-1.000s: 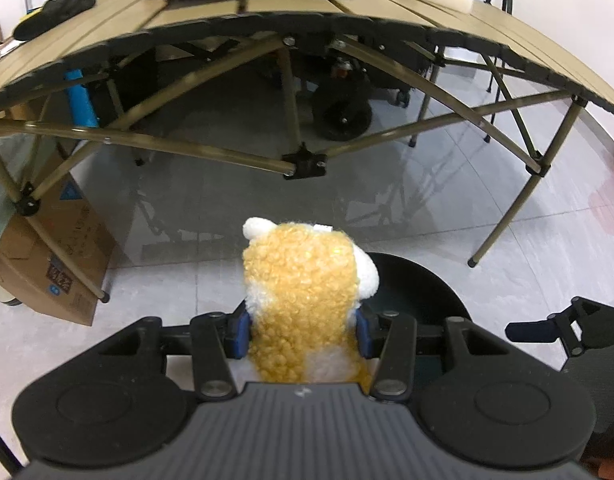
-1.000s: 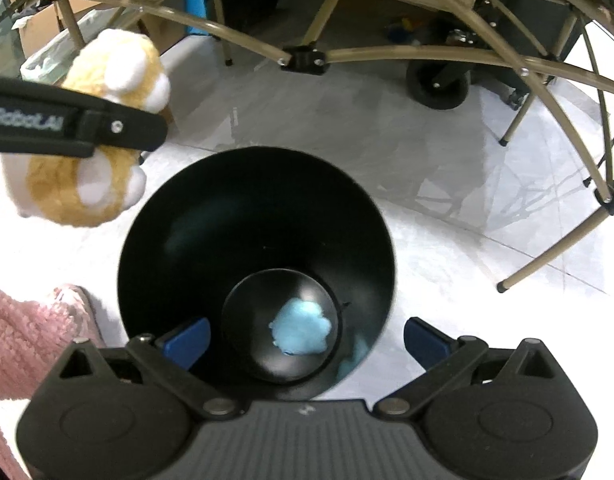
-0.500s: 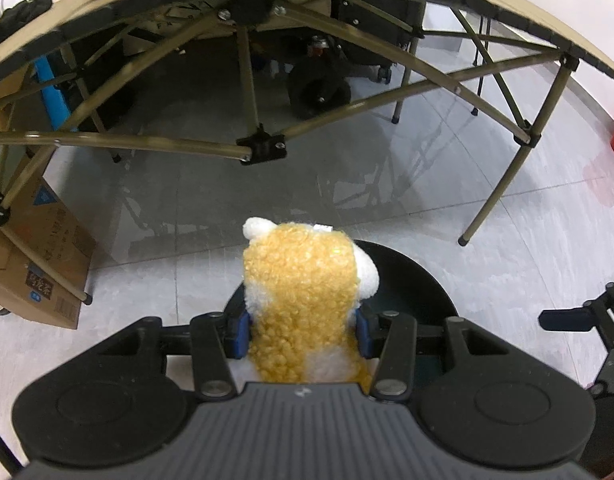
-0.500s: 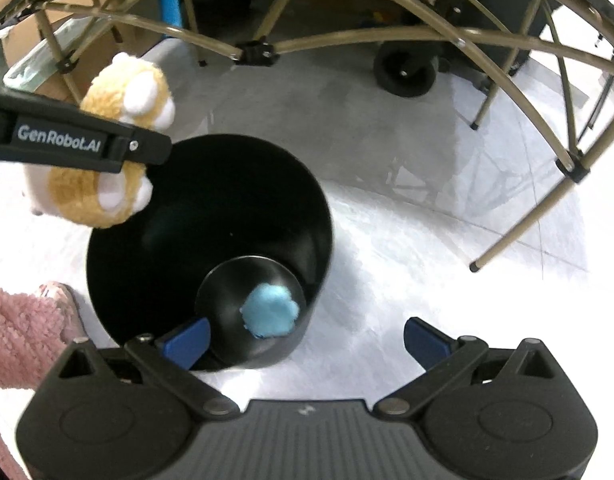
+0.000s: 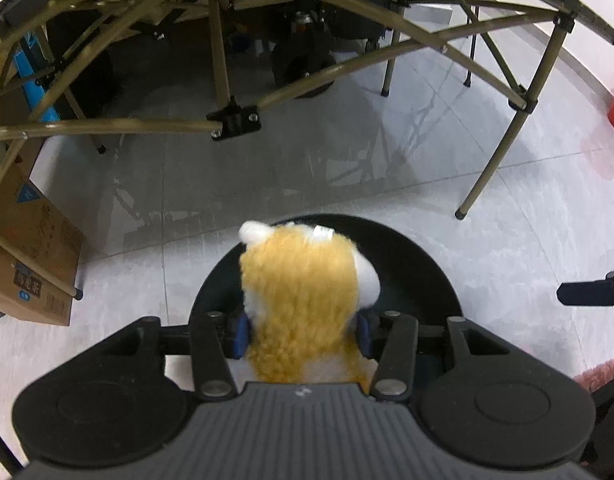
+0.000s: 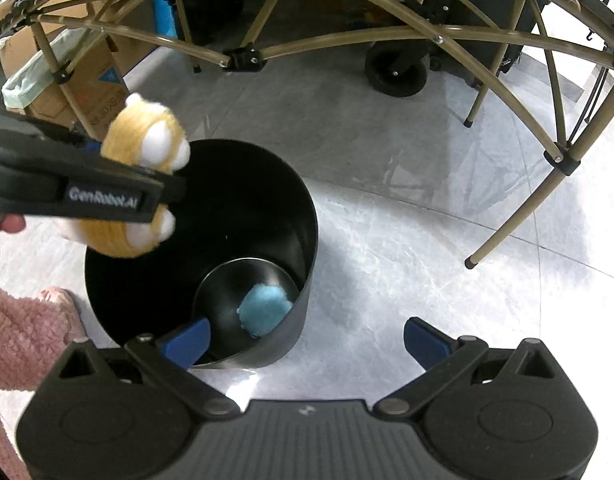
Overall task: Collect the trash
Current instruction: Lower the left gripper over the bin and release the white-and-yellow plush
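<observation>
The left tool (image 5: 303, 334) has the orange-and-white plush toy (image 5: 303, 300) between its blue pads (image 5: 240, 334), and its jaws are opening; the pads sit at the toy's flanks. In the right wrist view the toy (image 6: 141, 176) hangs over the near-left rim of the black bin (image 6: 267, 360), which stands on the pale tiled floor (image 6: 427, 248). The toy's outline is smeared in the left wrist view.

The right tool (image 6: 305, 338) stands wide apart with nothing between its pads, above the bin's near-right edge and the floor beside it. At the bottom of the bin lies a light blue fluffy lump (image 6: 265, 310).

A pink fuzzy sleeve (image 6: 23, 340) shows at the left edge. Beyond the bin, olive folding legs (image 6: 347, 40) of the bench cross overhead. Behind them are a cardboard box (image 5: 31, 264) at the left and a black wheel (image 6: 397, 70).
</observation>
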Demonstrator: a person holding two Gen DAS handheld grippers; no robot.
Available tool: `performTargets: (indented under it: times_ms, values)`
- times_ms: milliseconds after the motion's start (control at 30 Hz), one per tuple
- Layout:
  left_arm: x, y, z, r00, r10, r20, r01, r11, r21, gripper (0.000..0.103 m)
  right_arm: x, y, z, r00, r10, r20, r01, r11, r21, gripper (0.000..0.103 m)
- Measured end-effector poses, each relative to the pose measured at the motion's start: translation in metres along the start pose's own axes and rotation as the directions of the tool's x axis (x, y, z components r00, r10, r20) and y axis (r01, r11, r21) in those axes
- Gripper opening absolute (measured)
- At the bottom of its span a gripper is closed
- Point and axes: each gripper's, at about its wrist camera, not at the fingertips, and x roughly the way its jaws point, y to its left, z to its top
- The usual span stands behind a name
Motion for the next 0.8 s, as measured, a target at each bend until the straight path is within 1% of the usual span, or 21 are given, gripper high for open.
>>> performTargets:
  times_ms: [67, 100, 133, 167, 233, 300, 467, 567, 800]
  values:
    - [0.001, 0.002, -0.001, 1.000, -0.011, -0.015, 0.011, 1.000, -0.005, 0.070, -0.002, 0.001, -0.001, 1.000, 0.008, 0.004, -0.008, 1.000, -0.005, 0.103]
    - [0.000, 0.003, -0.001, 1.000, -0.013, -0.012, 0.012, 1.000, -0.009, 0.088, -0.002, 0.002, 0.000, 1.000, 0.011, 0.006, -0.011, 1.000, -0.008, 0.103]
    - [-0.002, 0.004, -0.002, 1.000, -0.011, 0.000, 0.011, 1.000, -0.013, 0.098, -0.002, 0.003, 0.000, 1.000, 0.014, 0.007, -0.014, 1.000, -0.013, 0.103]
    - [-0.005, 0.004, -0.003, 1.000, -0.004, 0.013, 0.004, 1.000, -0.013, 0.102, -0.003, 0.004, 0.000, 1.000, 0.016, 0.007, -0.016, 1.000, -0.016, 0.103]
    - [-0.008, 0.005, -0.005, 1.000, 0.015, 0.025, -0.015, 1.000, -0.008, 0.103, -0.002, 0.006, 0.001, 1.000, 0.018, 0.006, -0.018, 1.000, -0.022, 0.103]
    - [-0.008, 0.007, -0.007, 0.999, 0.033, 0.017, -0.033, 0.999, -0.007, 0.103, -0.002, 0.007, 0.001, 1.000, 0.019, 0.004, -0.019, 0.999, -0.027, 0.103]
    - [-0.003, 0.016, -0.007, 1.000, 0.017, -0.025, -0.018, 0.999, -0.036, 0.103, 0.000, 0.009, 0.003, 1.000, 0.016, 0.000, -0.016, 0.999, -0.029, 0.103]
    - [-0.006, 0.018, -0.007, 1.000, 0.018, -0.020, -0.019, 0.999, -0.044, 0.103, 0.001, 0.009, 0.003, 1.000, 0.015, -0.003, -0.015, 1.000, -0.028, 0.103]
    - [-0.009, 0.020, -0.009, 0.999, 0.045, -0.017, -0.046, 0.998, -0.047, 0.103, 0.002, 0.008, 0.004, 1.000, 0.012, -0.005, -0.012, 1.000, -0.025, 0.103]
